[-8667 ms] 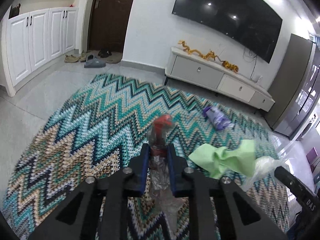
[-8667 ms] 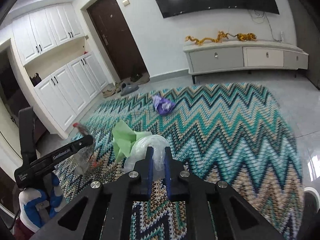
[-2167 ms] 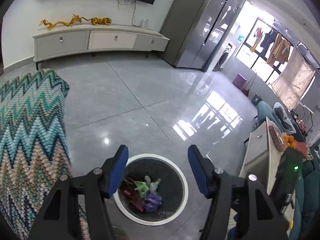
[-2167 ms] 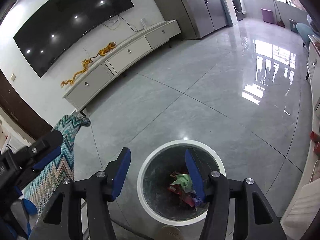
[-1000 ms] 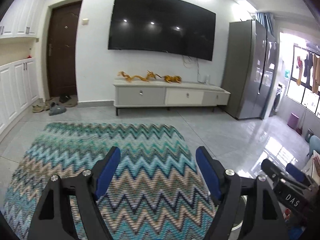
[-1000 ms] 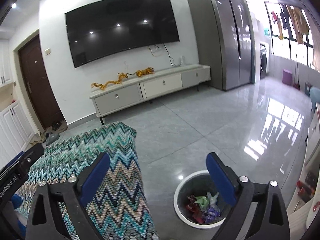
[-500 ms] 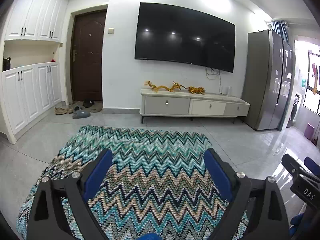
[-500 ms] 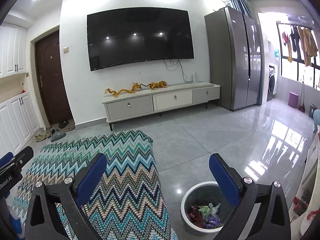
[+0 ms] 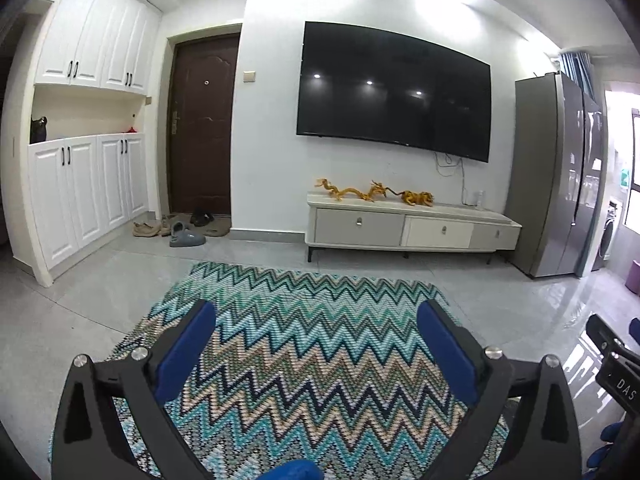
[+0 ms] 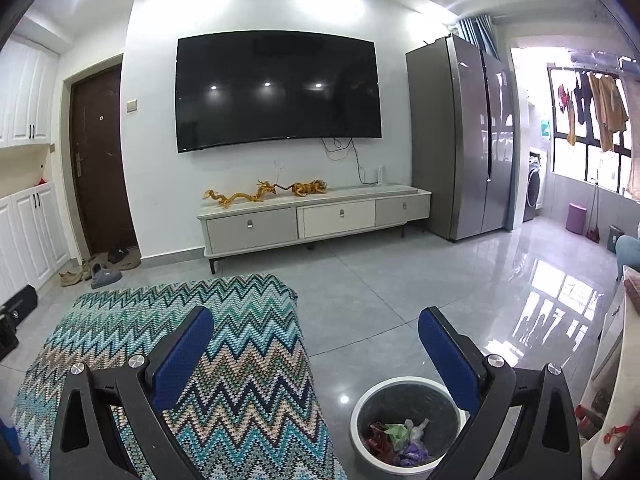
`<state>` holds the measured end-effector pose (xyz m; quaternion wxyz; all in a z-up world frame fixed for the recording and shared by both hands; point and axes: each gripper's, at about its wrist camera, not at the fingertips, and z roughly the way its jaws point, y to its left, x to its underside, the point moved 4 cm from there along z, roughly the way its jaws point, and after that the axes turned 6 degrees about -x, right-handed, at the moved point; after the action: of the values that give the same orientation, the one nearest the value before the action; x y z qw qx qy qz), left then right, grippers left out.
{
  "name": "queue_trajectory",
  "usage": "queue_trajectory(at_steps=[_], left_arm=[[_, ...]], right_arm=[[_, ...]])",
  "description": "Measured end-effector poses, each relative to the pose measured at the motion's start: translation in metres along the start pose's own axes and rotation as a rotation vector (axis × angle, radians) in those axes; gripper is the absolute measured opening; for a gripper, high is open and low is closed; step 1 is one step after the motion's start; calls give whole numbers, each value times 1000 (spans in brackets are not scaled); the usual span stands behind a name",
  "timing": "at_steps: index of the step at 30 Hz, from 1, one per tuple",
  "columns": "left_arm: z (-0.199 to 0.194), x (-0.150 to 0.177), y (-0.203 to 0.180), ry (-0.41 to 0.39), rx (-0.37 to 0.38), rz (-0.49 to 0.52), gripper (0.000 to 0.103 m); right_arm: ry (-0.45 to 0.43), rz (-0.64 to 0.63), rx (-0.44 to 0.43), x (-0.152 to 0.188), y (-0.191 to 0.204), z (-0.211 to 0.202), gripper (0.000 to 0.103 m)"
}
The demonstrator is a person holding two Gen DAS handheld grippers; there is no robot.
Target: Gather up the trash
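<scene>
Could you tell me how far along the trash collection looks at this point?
Mostly done, it seems: the bin holds green, purple and red litter, and the visible rug shows none. Nothing is in hand; the left gripper and right gripper have open, empty jaws. No remaining trash is visible.

1. At your 12 o'clock: black TV [image 9: 394,94] on white wall, low cabinet [image 9: 412,228] beneath.
2. At 10: dark door [image 9: 202,124], white cupboards [image 9: 86,136].
3. At 2: steel fridge [image 10: 460,140], bright window [image 10: 588,116].
4. At 6: zigzag rug [image 9: 304,320] on glossy grey tile floor [image 10: 400,292].

Both wrist views face television [image 9: 394,94] wall – far
</scene>
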<state>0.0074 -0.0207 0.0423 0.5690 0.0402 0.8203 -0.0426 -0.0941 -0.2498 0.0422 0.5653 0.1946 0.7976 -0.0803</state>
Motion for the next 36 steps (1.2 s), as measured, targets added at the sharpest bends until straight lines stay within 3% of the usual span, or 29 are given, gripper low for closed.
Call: queue_trajectory(at_steps=[9,36], left_arm=[[7,6,6,32,-52,2,103],[6,8,5,10,-67,22,103]], right_arm=[[-5,19,31,5,-13,2,103],[-16,70,77,7,-34,-4,103]])
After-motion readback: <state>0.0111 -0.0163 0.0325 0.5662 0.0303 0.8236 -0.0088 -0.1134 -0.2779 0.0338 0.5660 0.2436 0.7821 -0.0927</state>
